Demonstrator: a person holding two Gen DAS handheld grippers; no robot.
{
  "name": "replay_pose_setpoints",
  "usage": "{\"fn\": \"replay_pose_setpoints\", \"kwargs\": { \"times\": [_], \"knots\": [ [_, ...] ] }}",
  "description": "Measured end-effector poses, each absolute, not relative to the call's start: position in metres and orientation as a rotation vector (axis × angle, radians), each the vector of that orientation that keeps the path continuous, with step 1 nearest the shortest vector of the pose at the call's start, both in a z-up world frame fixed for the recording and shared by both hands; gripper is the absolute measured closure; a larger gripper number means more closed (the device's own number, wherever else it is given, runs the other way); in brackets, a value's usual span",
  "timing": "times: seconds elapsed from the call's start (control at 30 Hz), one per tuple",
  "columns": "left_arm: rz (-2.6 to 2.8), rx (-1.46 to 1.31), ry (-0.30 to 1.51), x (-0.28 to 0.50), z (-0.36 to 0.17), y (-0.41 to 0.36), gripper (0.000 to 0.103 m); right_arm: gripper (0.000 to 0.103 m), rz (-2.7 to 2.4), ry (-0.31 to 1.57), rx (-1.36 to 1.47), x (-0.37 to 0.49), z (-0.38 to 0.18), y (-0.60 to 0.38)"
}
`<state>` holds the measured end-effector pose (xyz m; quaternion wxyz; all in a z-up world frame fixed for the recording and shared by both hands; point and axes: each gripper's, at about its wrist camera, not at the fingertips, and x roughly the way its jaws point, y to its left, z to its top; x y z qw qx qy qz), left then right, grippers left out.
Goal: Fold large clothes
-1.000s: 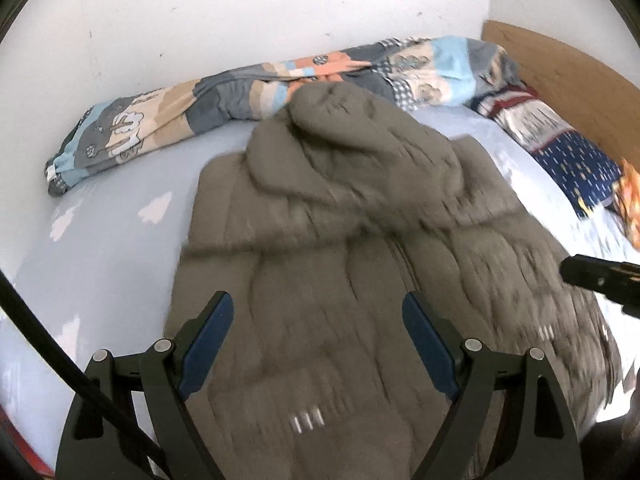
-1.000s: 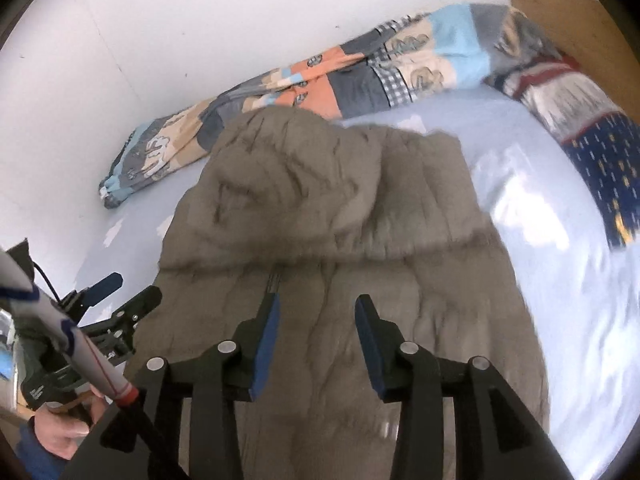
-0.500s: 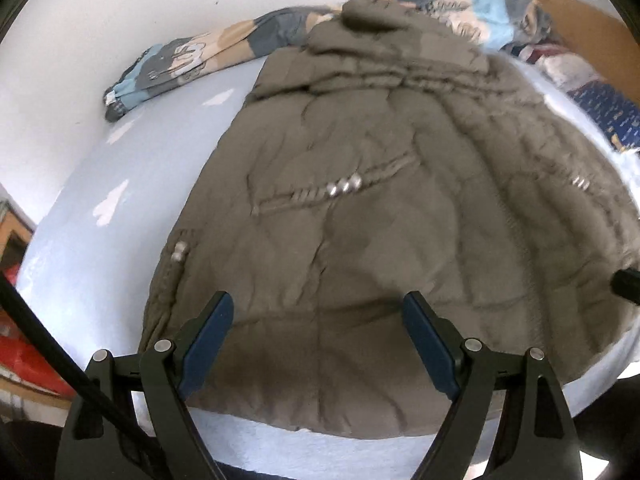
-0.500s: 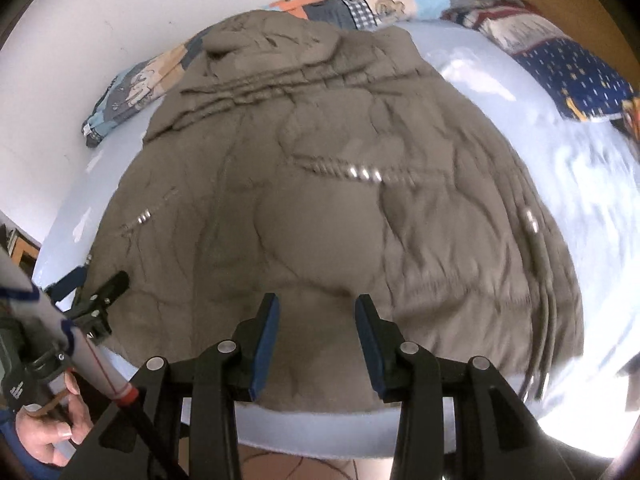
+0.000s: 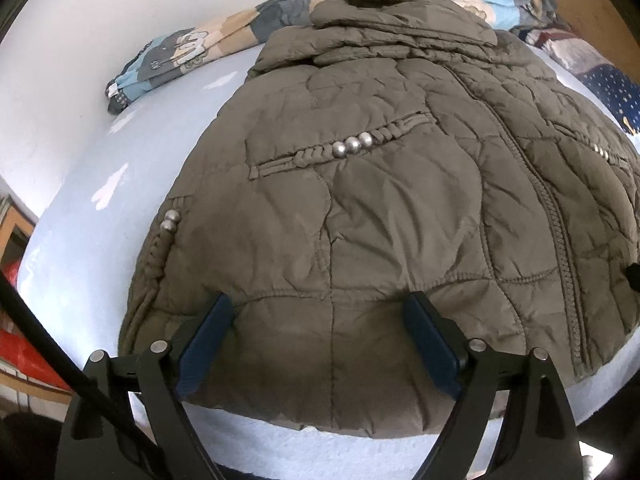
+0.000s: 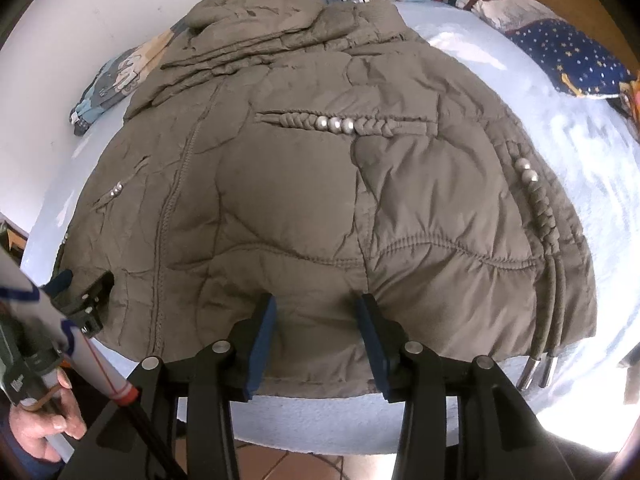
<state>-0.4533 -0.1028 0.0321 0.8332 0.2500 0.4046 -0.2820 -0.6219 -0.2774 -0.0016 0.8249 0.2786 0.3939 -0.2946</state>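
An olive-brown quilted jacket (image 5: 380,184) lies front up on the pale blue bed, hood at the far end, hem at the near edge. It also shows in the right wrist view (image 6: 320,184). My left gripper (image 5: 320,312) is open wide, its blue pads straddling the hem on the jacket's left half. My right gripper (image 6: 316,308) is open more narrowly, its pads at the hem on the right half. Neither holds cloth. The left gripper also shows in the right wrist view (image 6: 80,292) by the jacket's left hem corner.
A patchwork quilt (image 5: 192,52) is rolled along the white wall behind the jacket. Dark blue patterned pillows (image 6: 560,48) lie at the far right by a wooden headboard (image 5: 588,4). Jacket drawstrings with metal tips (image 6: 536,368) hang at the right hem. Tiled floor (image 6: 264,460) lies below the bed edge.
Both grippers have pulled back from above the jacket's middle to its near hem and lowered close to it. The jacket now lies flat and still.
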Motion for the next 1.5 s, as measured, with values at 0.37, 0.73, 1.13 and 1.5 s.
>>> {"fn": "replay_pose_setpoints", "kwargs": {
  "times": [0.37, 0.73, 1.13, 1.5],
  "knots": [
    [-0.629, 0.507, 0.809, -0.451, 0.026, -0.099, 0.009, 0.05, -0.631, 0.839, 0.499, -0.616, -0.006, -0.266],
    [-0.643, 0.503, 0.777, -0.45, 0.023, -0.099, 0.006, 0.04, -0.631, 0.822, 0.468, -0.614, -0.01, -0.261],
    [-0.648, 0.504, 0.768, -0.452, 0.023, -0.099, 0.006, 0.035, -0.617, 0.816, 0.451, -0.613, -0.01, -0.259],
    [-0.651, 0.458, 0.733, -0.442, 0.055, -0.08, 0.006, 0.035, -0.674, 0.644, 0.56, -0.657, 0.024, -0.279]
  ]
}}
